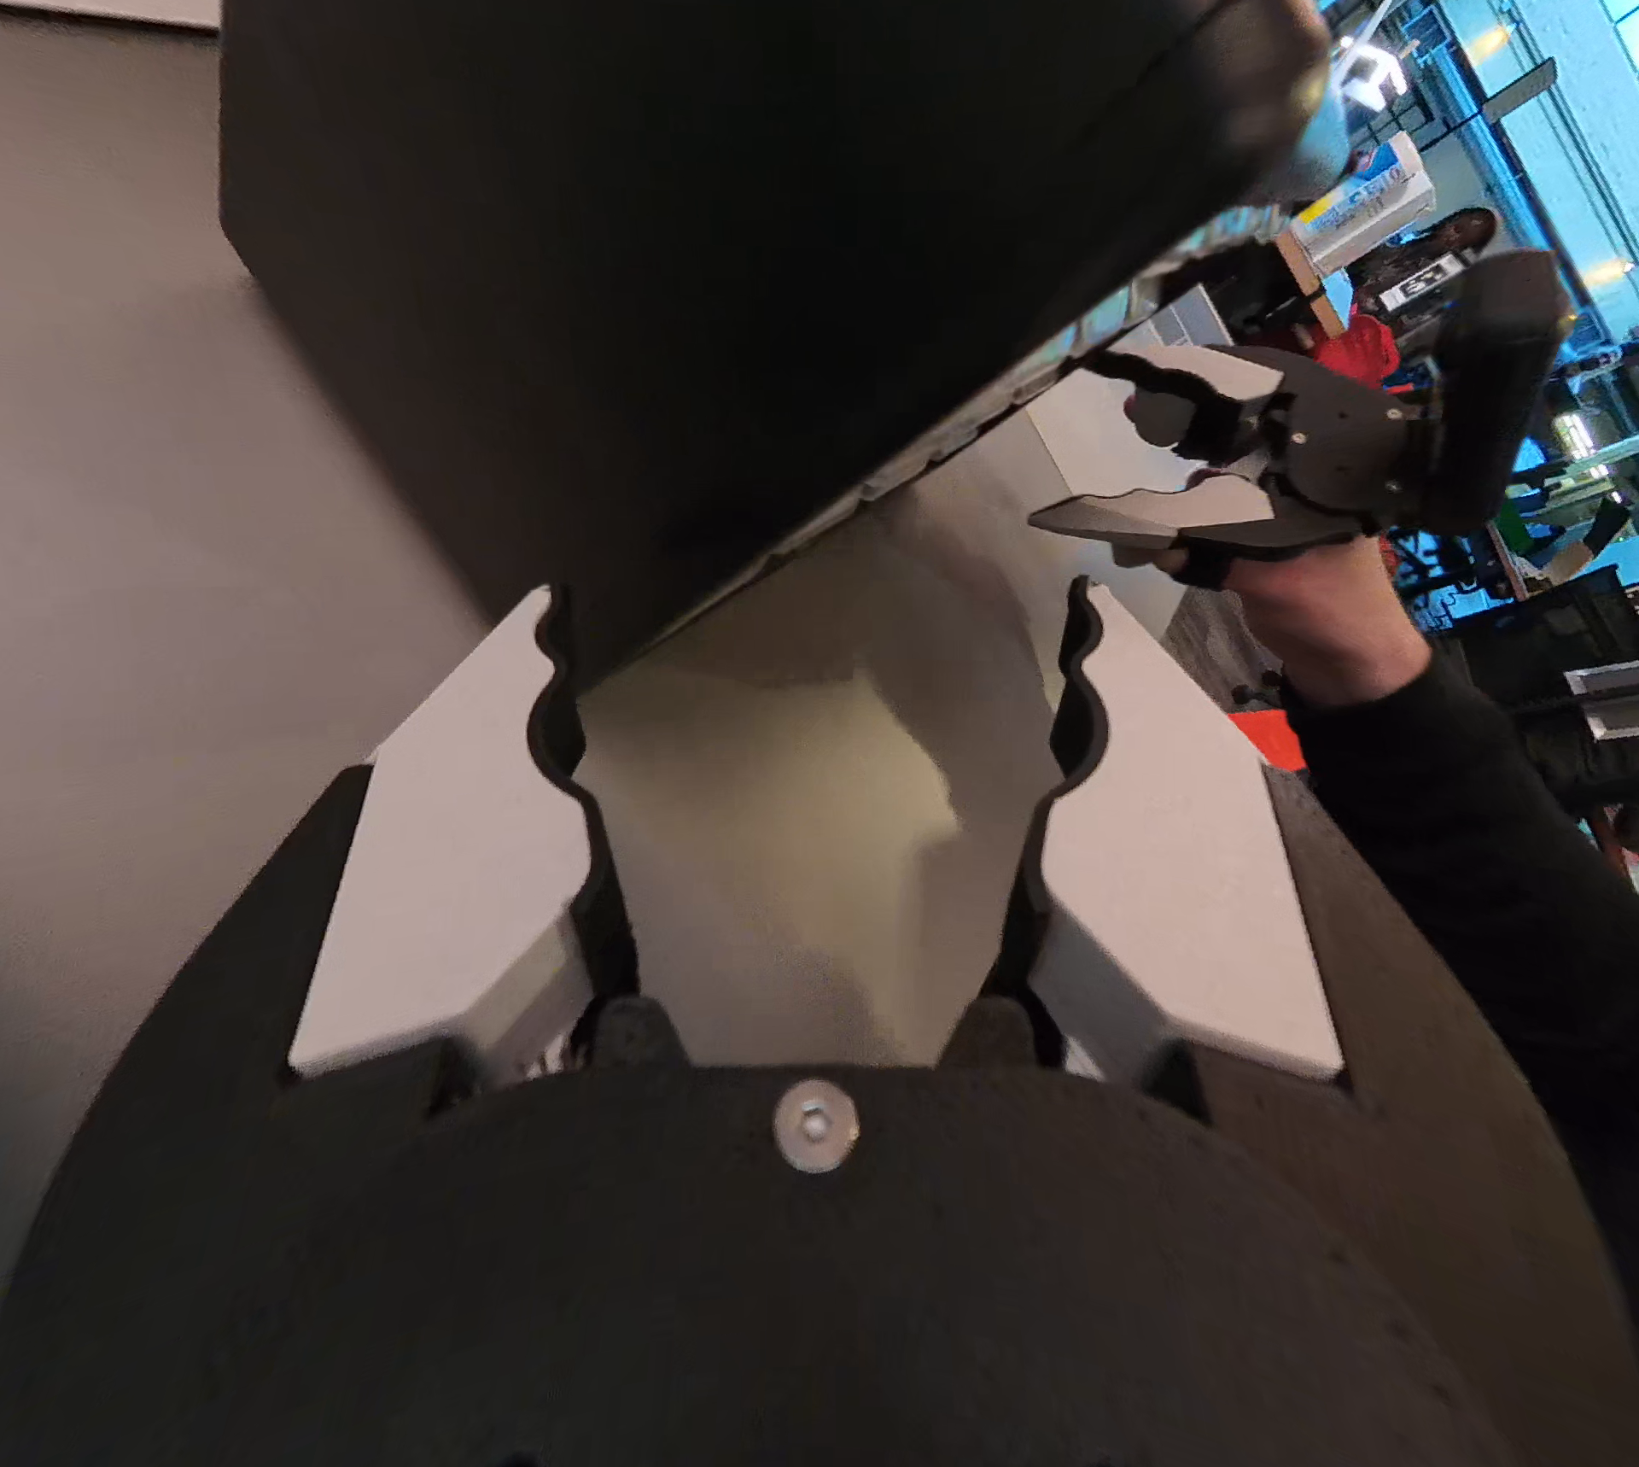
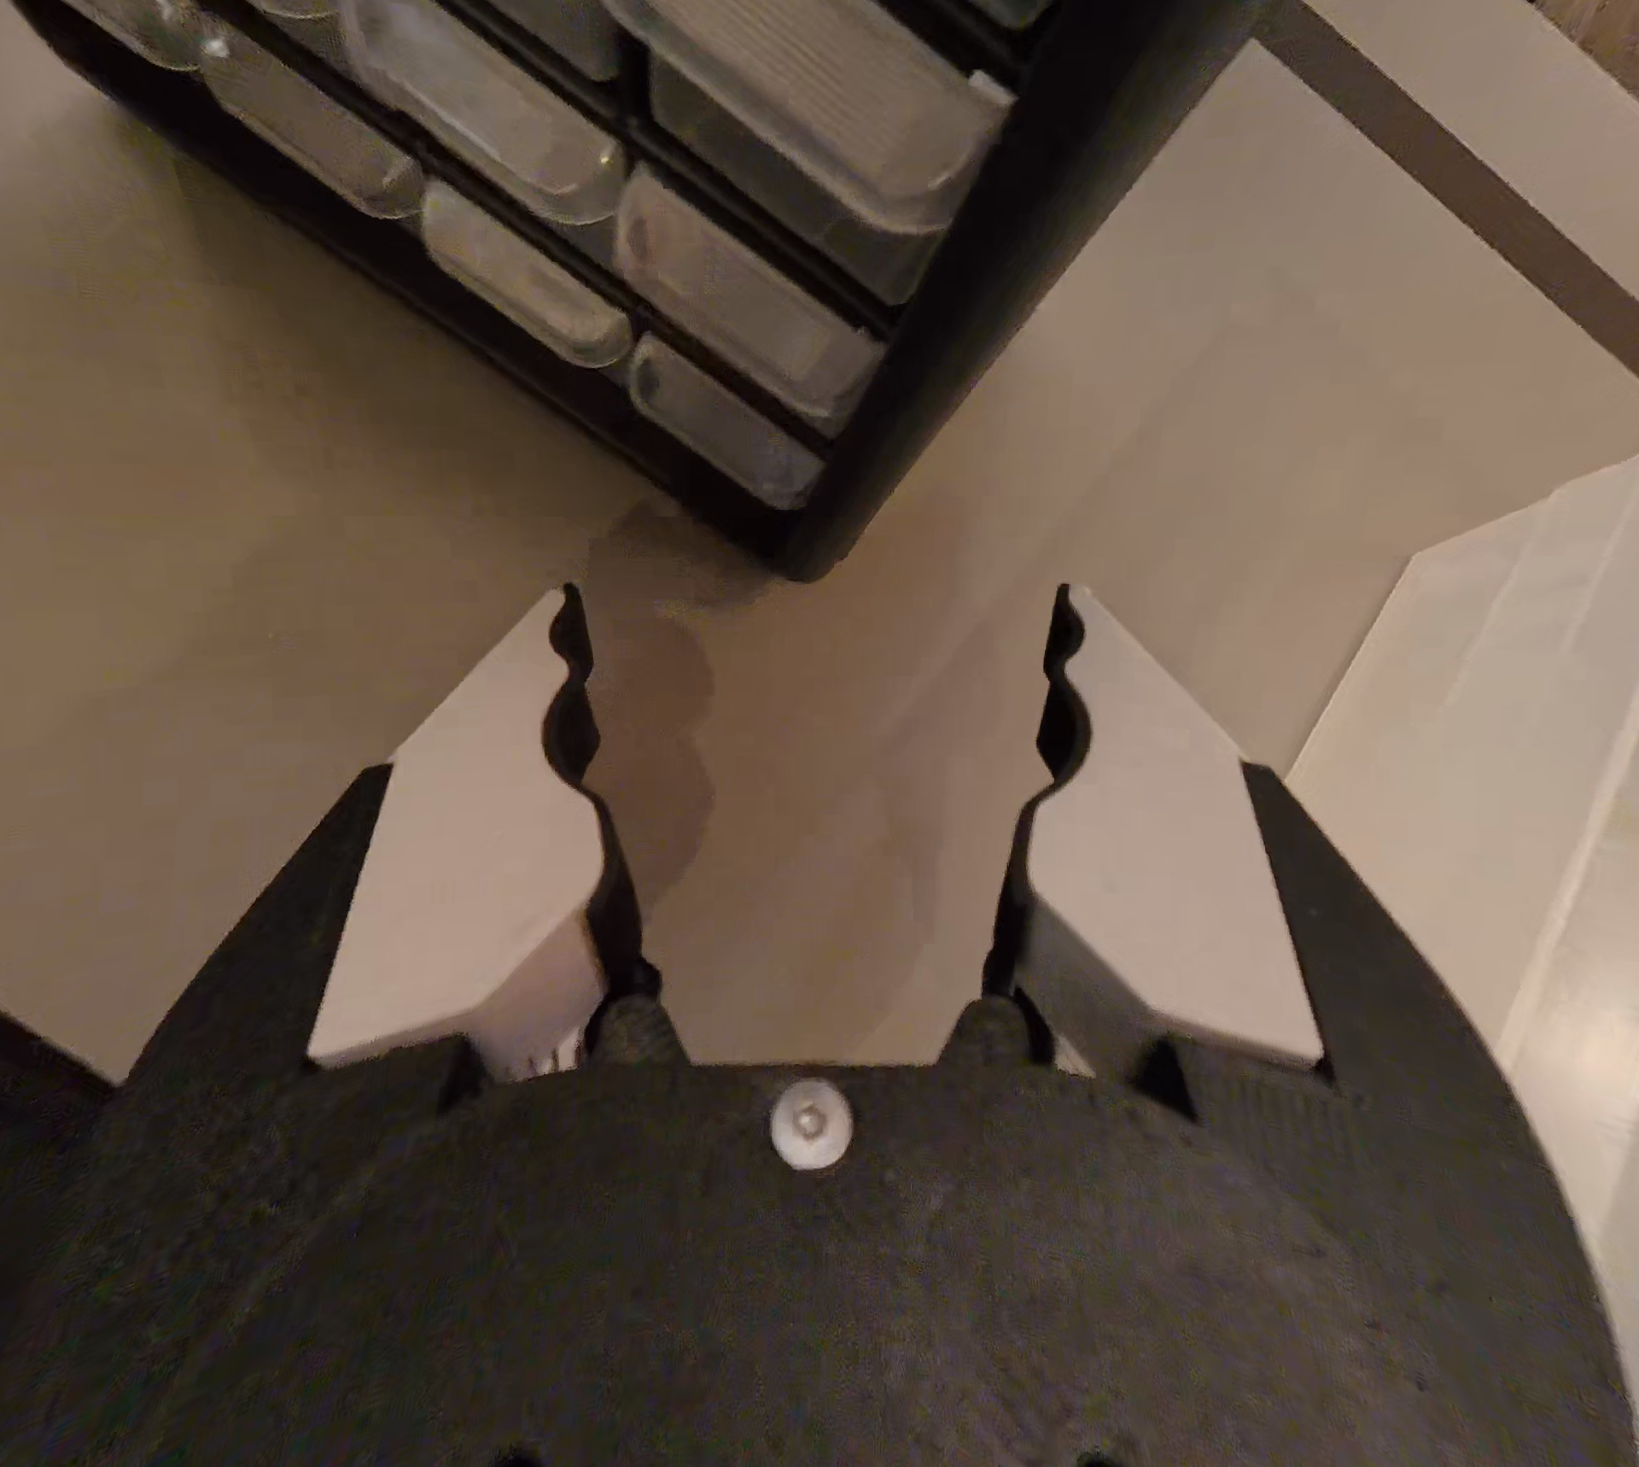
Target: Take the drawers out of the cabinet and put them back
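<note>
I am holding the right gripper wide and empty before the black cabinet standing on the pale surface. The left gripper, equally wide, is hovering beside its dark side wall. The clear plastic drawers are looking light, rigid and slick; I am judging their protruding front lips the best hold.

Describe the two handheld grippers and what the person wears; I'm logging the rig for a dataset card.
Both the left gripper and the right gripper have a rough black body, a silver hex screw at centre, and two pale grey fingers lined with wavy black pads. The hand on the right gripper wears a black sleeve and a black finger cover.
</note>
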`<state>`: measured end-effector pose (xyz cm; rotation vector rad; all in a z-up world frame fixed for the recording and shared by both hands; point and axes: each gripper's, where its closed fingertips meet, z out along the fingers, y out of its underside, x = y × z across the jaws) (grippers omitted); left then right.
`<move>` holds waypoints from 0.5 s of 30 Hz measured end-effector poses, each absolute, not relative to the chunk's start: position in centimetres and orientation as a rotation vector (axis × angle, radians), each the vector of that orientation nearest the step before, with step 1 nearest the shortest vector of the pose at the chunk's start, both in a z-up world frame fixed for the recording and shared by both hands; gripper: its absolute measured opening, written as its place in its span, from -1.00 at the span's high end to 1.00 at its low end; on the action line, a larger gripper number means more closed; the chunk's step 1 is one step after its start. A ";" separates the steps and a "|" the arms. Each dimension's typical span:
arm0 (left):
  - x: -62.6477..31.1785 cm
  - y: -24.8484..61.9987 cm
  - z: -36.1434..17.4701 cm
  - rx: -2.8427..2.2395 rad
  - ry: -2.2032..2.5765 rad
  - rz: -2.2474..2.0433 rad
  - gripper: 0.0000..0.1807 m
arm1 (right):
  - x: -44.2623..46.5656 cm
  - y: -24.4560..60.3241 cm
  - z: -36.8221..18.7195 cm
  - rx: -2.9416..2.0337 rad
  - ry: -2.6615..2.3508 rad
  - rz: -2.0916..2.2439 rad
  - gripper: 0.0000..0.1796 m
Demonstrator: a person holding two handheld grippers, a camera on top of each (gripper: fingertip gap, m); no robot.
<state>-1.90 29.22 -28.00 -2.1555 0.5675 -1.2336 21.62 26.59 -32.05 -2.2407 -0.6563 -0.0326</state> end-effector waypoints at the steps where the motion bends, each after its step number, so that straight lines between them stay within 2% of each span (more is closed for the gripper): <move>1: -1.9 28.9 -27.9 -2.154 0.569 -1.233 -0.16 | 21.5 26.0 -32.0 -2.239 -0.655 -0.032 -0.13; 5: -1.6 27.4 -26.7 -2.119 0.616 -1.234 -0.06 | 20.7 23.8 -32.2 -2.262 -0.655 -0.020 -0.09; 9: -0.5 24.7 -22.0 -1.872 0.713 -1.275 -0.03 | 18.8 22.2 -31.5 -2.238 -0.666 0.029 -0.02; 13: 1.3 20.8 -17.4 -1.619 0.882 -1.301 0.28 | 17.7 21.4 -31.1 -2.215 -0.672 0.066 0.02; 15: 2.5 19.1 -16.8 -1.557 0.974 -1.314 0.56 | 17.3 21.1 -30.8 -2.204 -0.658 0.102 0.06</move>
